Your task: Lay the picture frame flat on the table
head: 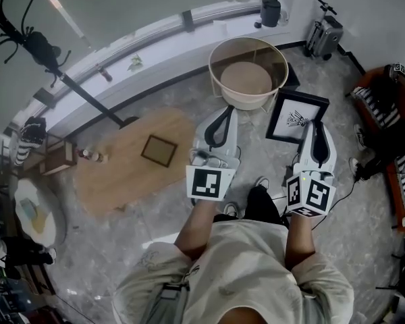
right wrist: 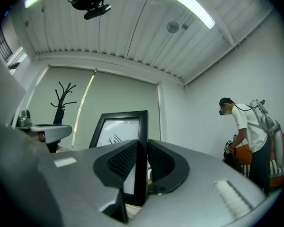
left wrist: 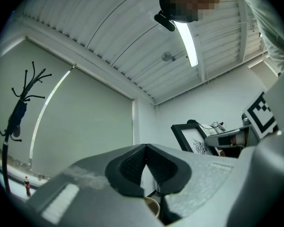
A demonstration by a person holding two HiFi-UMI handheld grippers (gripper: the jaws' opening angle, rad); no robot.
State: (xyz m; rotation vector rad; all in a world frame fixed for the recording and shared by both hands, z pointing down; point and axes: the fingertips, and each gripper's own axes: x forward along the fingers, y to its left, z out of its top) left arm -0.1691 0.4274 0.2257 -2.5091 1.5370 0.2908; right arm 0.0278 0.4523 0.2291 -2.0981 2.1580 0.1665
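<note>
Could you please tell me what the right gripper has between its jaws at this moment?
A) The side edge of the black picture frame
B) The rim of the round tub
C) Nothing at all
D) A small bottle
A: in the right gripper view, the right gripper has both jaws closed on the side edge of the black picture frame, which stands upright between them.

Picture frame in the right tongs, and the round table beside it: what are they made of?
The picture frame has a matte black border, wood or plastic, I cannot tell; its pale face carries a dark drawing, likely paper. The round table looks cream-painted, with a raised rim around a tan, wood-like top.
</note>
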